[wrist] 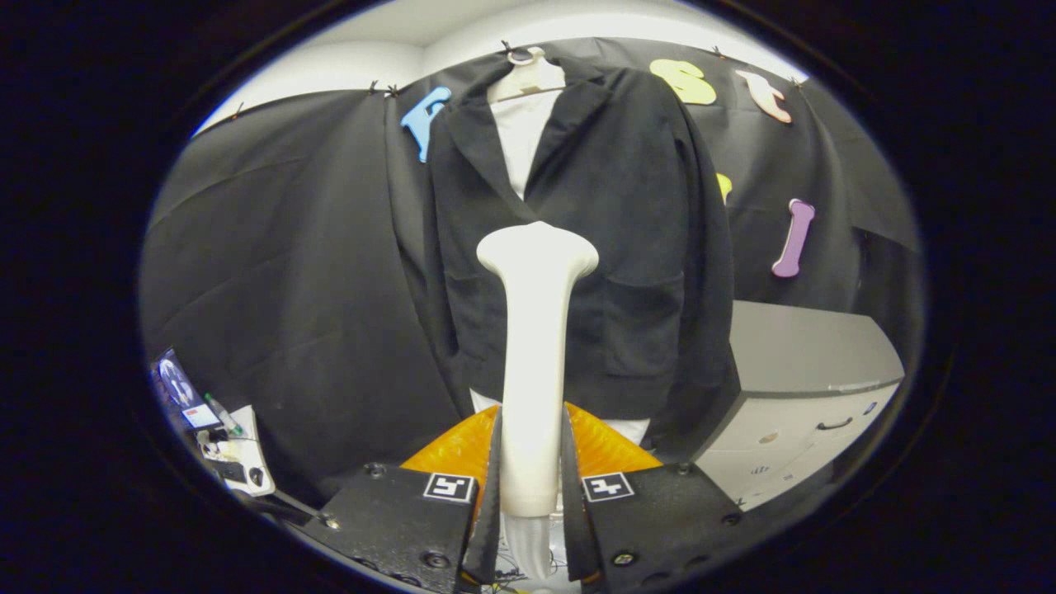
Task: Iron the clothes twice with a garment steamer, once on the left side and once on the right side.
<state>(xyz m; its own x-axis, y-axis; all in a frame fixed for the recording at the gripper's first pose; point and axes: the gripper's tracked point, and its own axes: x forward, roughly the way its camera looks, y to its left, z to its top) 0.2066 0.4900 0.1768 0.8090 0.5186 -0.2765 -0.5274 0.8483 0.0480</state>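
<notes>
Fingers clamp steamer upright; jacket beyond.

We hold our two-finger gripper level and pointing forward, its two flat fingers standing side by side and closed in from both sides on the handle of the tall white plastic garment steamer. Both fingers press against that upright handle, which rises straight up between them.
</notes>
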